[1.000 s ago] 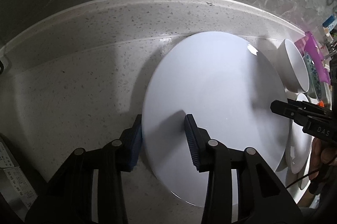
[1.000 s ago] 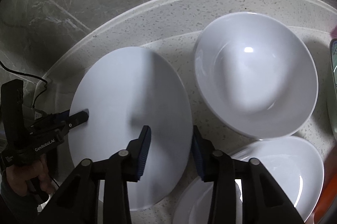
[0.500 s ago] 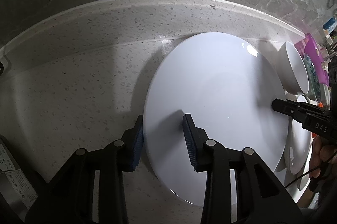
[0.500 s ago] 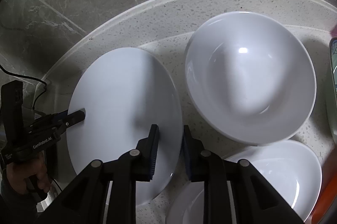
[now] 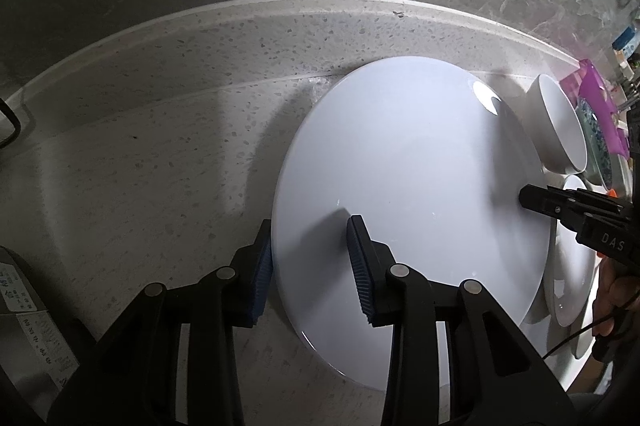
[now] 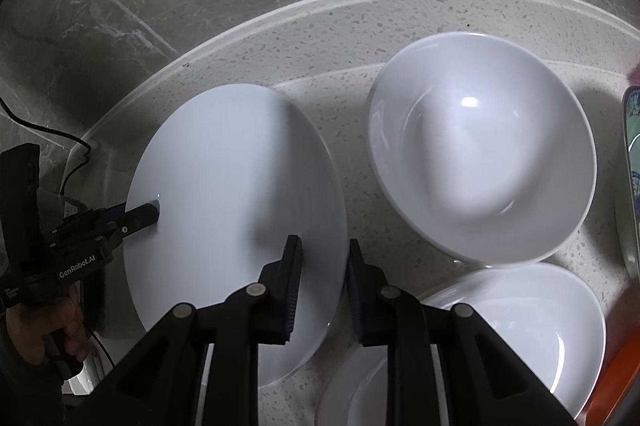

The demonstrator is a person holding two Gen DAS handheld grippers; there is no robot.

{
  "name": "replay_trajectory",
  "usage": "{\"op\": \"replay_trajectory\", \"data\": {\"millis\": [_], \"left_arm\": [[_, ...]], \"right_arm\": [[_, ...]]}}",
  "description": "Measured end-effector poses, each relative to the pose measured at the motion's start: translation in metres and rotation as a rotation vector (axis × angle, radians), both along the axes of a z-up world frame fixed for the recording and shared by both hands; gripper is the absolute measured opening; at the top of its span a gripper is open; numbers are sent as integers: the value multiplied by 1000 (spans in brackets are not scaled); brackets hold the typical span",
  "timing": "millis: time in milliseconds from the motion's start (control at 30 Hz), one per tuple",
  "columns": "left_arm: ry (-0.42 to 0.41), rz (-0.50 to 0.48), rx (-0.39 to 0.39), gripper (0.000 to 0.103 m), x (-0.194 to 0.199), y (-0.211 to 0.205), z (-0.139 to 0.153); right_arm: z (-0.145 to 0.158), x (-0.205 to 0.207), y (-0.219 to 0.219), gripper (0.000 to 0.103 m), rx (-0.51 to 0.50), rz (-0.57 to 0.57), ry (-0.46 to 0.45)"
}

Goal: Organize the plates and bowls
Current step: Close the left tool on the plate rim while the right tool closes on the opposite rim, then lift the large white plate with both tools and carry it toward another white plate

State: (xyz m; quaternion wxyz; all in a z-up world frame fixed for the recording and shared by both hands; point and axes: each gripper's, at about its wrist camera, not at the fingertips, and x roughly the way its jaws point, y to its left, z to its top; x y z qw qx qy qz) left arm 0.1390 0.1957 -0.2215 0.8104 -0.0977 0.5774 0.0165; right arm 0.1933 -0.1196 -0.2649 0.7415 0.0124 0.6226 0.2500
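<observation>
Now both grippers straddle opposite rims of the large flat white round plate (image 5: pixel 408 194), which lies on the speckled pale stone tabletop (image 5: pixel 160 154) by its raised back edge. Left gripper (image 5: pixel 312 266) jaws sit either side of the plate's left rim; right gripper (image 6: pixel 322 284) jaws either side of its right rim, narrower. Whether pads actually pinch — can't tell. Prob. a two-sided hold for a level lift. Deep white round bowl (image 6: pixel 480 146) and shallow white dishes (image 6: pixel 520 338) wait just beside, w/ room.

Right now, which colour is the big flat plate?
Plain white plate, no pattern; the right wrist view shows it best.
</observation>
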Motion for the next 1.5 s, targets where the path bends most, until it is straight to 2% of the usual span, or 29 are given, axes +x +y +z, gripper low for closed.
{"op": "replay_trajectory", "data": {"millis": [567, 833, 1233, 1500], "left_arm": [[15, 15, -6, 33, -19, -23, 20], [17, 15, -14, 33, -40, -32, 38], [32, -18, -40, 33, -105, -83, 63], [58, -48, -48, 33, -164, -122, 59]], "right_arm": [[12, -12, 3, 24, 10, -6, 0], [31, -35, -4, 24, 8, 1, -4], [59, -103, -42, 24, -7, 9, -6], [57, -156, -57, 24, -10, 12, 26]]}}
